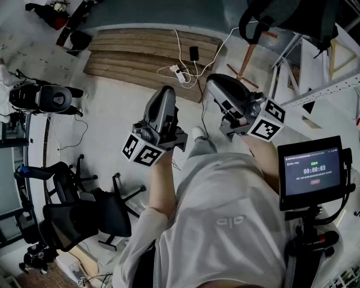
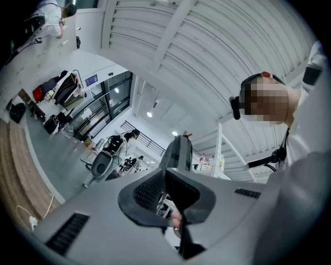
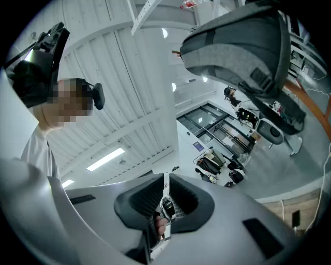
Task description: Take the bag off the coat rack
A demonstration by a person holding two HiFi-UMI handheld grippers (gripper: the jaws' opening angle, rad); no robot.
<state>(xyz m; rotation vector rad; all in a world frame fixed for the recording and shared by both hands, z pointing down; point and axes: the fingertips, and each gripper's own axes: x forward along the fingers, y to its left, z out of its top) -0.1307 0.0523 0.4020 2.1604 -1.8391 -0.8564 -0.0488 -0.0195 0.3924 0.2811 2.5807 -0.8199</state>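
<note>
A dark grey bag (image 1: 292,17) hangs on the wooden coat rack (image 1: 247,56) at the top right of the head view. Both grippers are held up in front of the person, short of the rack. My left gripper (image 1: 166,93) is shut with nothing in it, and in the left gripper view its jaws (image 2: 166,176) point upward, with the bag (image 2: 178,152) small and far beyond them. My right gripper (image 1: 216,84) also looks shut and empty. In the right gripper view its jaws (image 3: 165,182) sit below the bag (image 3: 238,46), which fills the upper right.
A screen on a stand (image 1: 312,171) is at the person's right. Black office chairs (image 1: 84,216) stand at lower left. A wooden platform (image 1: 146,53) with a power strip and cables (image 1: 180,73) lies ahead. White shelving (image 1: 320,73) is right of the rack.
</note>
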